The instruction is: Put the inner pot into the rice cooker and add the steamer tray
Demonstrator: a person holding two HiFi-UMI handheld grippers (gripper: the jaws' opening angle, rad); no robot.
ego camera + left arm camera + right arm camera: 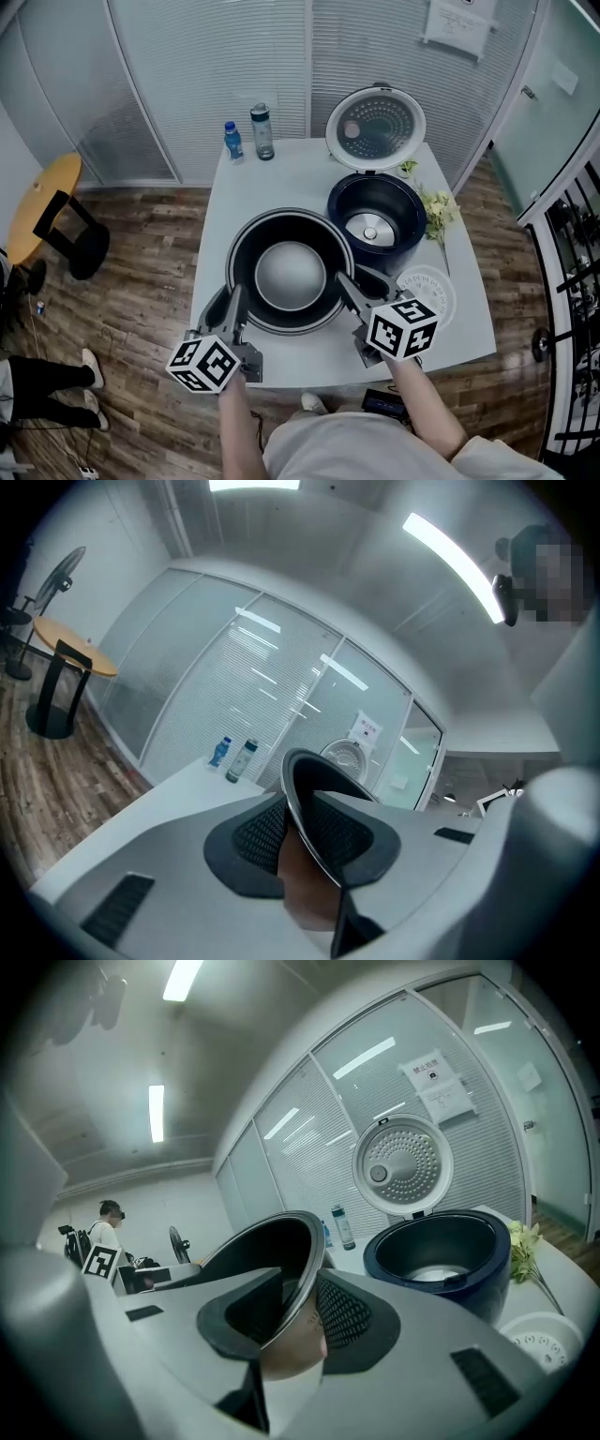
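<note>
The dark inner pot (291,272) hangs above the white table (281,169), held by its rim from both sides. My left gripper (234,302) is shut on the pot's left rim (305,799). My right gripper (349,286) is shut on the right rim (298,1279). The dark blue rice cooker (377,214) stands open just behind and to the right of the pot, its lid (375,128) tipped up; in the right gripper view the cooker (441,1260) gapes beyond the pot. The white steamer tray (427,292) lies flat on the table at the right, beside my right gripper.
Two bottles (248,134) stand at the table's back left corner. A bunch of pale flowers (436,211) lies right of the cooker. A round wooden side table (42,202) with a black stand is on the floor to the left. Someone's legs (42,380) show at the left edge.
</note>
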